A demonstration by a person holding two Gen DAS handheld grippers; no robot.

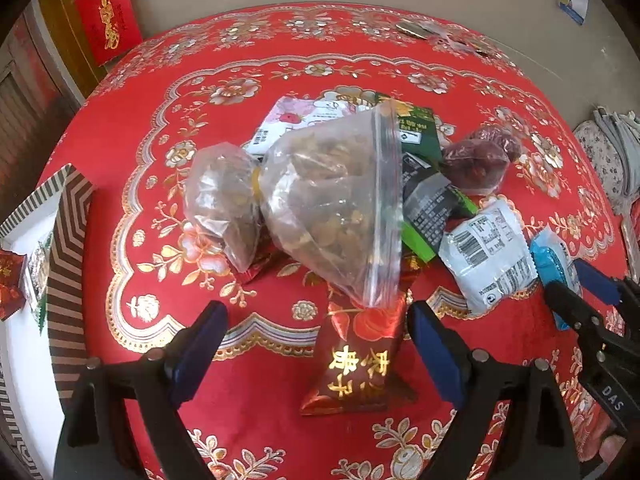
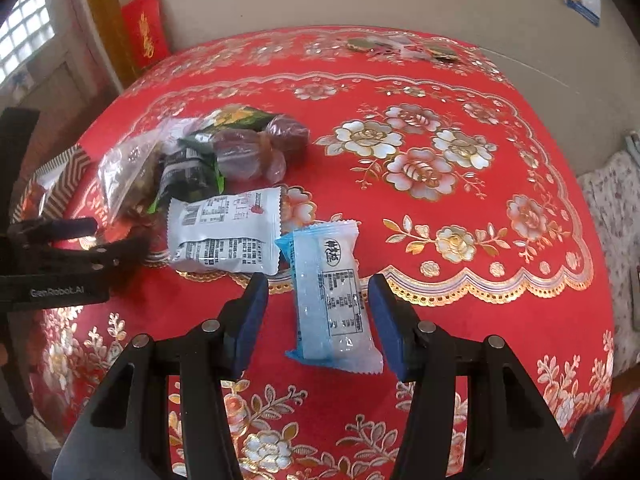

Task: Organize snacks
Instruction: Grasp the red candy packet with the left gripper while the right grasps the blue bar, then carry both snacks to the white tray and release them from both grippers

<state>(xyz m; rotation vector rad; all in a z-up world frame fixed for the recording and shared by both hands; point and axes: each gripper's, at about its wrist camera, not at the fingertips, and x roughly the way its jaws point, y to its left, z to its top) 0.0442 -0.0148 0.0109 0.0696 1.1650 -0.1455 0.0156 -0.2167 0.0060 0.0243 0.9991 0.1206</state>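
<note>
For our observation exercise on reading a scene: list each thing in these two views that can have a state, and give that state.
Left tool: open, straddling the red gold-lettered packet, not pressing it.
Right tool: open, pads either side of the blue-and-clear wrapped snack, apart from it.
Red gold-lettered packet: sealed, lying on the cloth.
Blue-and-clear wrapped snack: sealed, lying flat.
Clear zip bag of nuts: zipped shut, resting on other packets.
Striped cardboard box: open, holding packets.

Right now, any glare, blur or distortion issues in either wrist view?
Left wrist: strong fisheye bowing of the table, glare on the clear zip bag. Right wrist: same bowing, blown-out window, sheen on the blue snack packet; print stays legible.
</note>
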